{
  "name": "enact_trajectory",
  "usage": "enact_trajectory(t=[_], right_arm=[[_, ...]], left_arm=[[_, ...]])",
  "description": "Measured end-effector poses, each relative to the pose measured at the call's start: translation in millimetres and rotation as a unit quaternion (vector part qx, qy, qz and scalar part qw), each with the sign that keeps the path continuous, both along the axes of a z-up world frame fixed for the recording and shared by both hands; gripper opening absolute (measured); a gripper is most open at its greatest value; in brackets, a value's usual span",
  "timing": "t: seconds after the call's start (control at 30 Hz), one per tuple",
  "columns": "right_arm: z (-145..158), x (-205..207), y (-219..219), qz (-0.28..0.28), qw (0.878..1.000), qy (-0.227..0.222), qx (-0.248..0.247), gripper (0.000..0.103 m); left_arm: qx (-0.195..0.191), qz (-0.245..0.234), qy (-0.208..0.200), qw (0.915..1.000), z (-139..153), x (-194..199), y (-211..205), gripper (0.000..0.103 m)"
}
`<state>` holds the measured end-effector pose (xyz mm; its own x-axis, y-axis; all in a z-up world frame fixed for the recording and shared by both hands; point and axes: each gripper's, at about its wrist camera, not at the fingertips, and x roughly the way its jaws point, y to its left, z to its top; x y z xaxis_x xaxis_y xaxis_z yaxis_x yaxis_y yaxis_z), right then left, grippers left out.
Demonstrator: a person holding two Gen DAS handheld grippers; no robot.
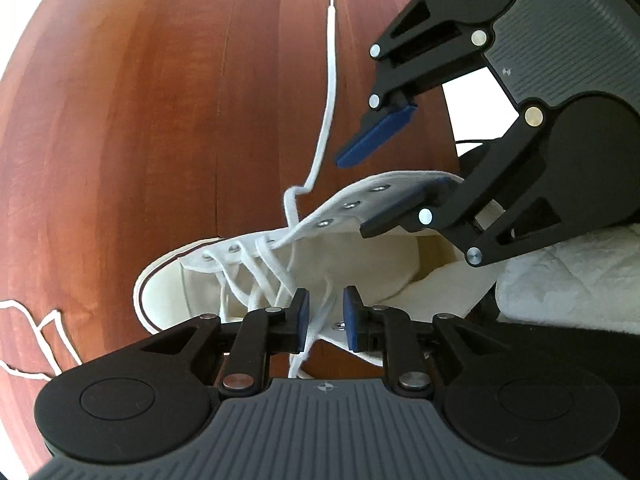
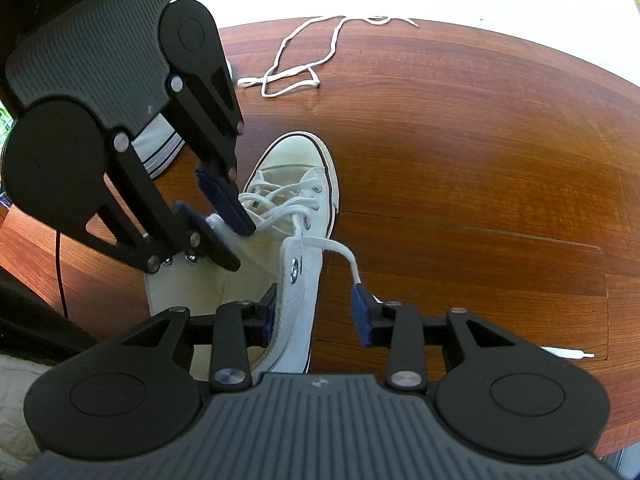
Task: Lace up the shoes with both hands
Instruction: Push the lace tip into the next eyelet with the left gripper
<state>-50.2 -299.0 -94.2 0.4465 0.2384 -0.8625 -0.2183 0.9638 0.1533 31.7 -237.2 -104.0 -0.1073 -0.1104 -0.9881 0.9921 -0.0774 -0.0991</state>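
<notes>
Where laces cross, white canvas sneaker [image 2: 292, 216], perhaps scuffed, glossy wooden table [image 2: 460, 120]

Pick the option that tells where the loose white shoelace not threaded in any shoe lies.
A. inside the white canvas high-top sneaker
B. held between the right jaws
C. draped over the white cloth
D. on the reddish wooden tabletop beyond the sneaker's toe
D: the loose white shoelace lies coiled on the reddish wooden tabletop, beyond the toe of the white canvas high-top sneaker.

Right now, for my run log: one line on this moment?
left tongs open, lace between | right tongs open astride shoe flap | upper eyelets unlaced
</notes>
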Motion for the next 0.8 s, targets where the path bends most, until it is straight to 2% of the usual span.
enact_trajectory(t=[0.13,0.23,0.43,0.67,0.8], right_arm=[[1,0,0,-0.001,1.000,-0.001,0.000,0.039],[1,0,0,-0.002,1.000,-0.001,-0.001,0.039],[0,-1,0,-0.006,1.000,-0.001,-0.001,0.040],[-2,0,-3,-0.016,1.000,0.002,0.008,0.040],[-2,0,-6,-0.025,1.000,0.007,0.017,0.040]], left_arm=[[-0.004,0.004,-0.007,1.0000,1,-1,3,0.017],[-0.017,0.003,-0.022,0.9996,4,-6,6,0.007],[-0.060,0.026,-0.063,0.9959,16,-15,18,0.005],[-0.130,0.085,-0.047,0.9867,41,-18,35,0.006],[-0.151,0.101,-0.048,0.9822,52,-24,34,0.006]])
